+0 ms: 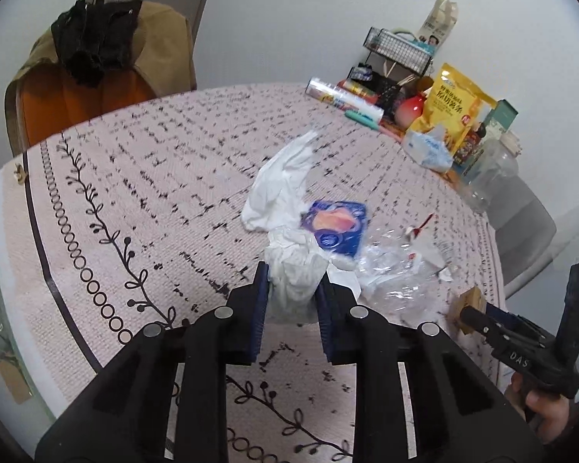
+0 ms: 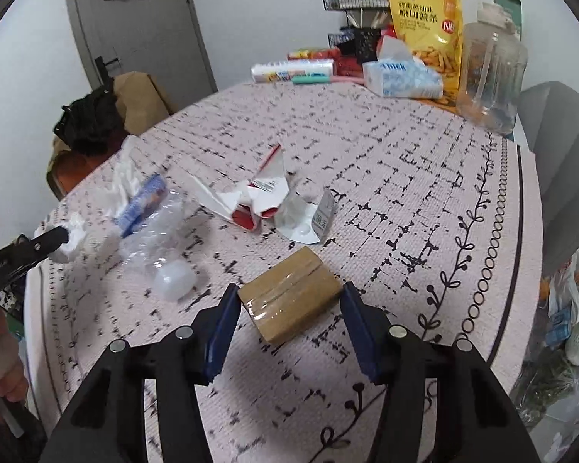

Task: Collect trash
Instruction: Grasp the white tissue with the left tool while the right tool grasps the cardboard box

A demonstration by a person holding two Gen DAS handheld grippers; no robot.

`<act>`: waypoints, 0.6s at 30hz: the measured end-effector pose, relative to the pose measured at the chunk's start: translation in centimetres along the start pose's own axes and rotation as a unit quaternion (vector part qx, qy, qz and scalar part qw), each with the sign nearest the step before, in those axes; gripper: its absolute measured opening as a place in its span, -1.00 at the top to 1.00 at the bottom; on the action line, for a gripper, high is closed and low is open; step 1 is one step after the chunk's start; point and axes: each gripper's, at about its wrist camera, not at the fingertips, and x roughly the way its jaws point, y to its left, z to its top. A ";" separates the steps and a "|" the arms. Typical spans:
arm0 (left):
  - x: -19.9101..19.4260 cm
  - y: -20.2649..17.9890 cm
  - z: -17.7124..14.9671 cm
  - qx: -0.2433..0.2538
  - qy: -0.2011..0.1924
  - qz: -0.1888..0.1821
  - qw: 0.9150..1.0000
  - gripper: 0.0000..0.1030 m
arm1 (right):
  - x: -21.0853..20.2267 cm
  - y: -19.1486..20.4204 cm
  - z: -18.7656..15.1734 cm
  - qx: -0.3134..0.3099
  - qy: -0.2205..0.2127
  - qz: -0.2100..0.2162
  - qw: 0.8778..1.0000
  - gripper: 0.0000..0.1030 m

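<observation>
My left gripper [image 1: 293,285] is shut on a crumpled white tissue wad [image 1: 289,200] that trails away across the patterned tablecloth [image 1: 143,177]. A blue wrapper [image 1: 337,227] and a crushed clear plastic bottle [image 1: 397,270] lie just beyond it. In the right wrist view, my right gripper [image 2: 289,291] has a small brown taped box [image 2: 291,295] between its blue pads, both touching its sides as it rests on the cloth. Further on lie a torn red and white carton [image 2: 258,196] and a silver foil wrapper [image 2: 308,216].
At the table's far side stand a yellow snack bag [image 2: 428,27], a tissue pack [image 2: 401,79], a clear jug [image 2: 490,65] and a wire rack [image 1: 397,48]. An orange chair with clothes [image 1: 92,77] is at the left, a grey chair [image 2: 559,142] and floor bags [image 2: 567,308] at the right.
</observation>
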 end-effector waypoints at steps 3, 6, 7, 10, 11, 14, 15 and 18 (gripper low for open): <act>-0.6 -1.2 0.2 0.007 -0.006 -0.004 1.000 0.54 | -1.7 -0.5 -0.7 0.007 -0.011 0.009 1.000 -0.03; -1.5 -3.2 -0.1 0.025 -0.013 -0.008 1.000 0.54 | -3.5 -1.4 -1.4 0.017 -0.021 0.011 1.000 -0.03; -1.7 -3.8 -0.3 0.029 -0.014 -0.014 0.999 0.54 | -4.2 -1.8 -1.6 0.021 -0.026 0.012 0.999 -0.03; -2.3 -6.0 -0.8 0.048 -0.014 -0.031 0.998 0.54 | -6.4 -3.0 -2.3 0.032 -0.042 0.009 0.999 -0.03; -2.4 -6.9 -1.0 0.055 -0.013 -0.037 0.998 0.54 | -7.4 -3.8 -2.6 0.039 -0.050 0.007 0.998 -0.03; -2.6 -9.4 -1.6 0.075 -0.007 -0.059 0.995 0.54 | -9.4 -5.3 -3.3 0.053 -0.065 0.001 0.996 -0.03; -2.6 -10.5 -1.8 0.085 -0.004 -0.067 0.994 0.54 | -10.1 -6.0 -3.7 0.060 -0.069 -0.002 0.996 -0.03; -2.5 -12.7 -2.5 0.103 0.003 -0.085 0.991 0.54 | -11.7 -7.8 -4.7 0.076 -0.079 -0.011 0.994 -0.03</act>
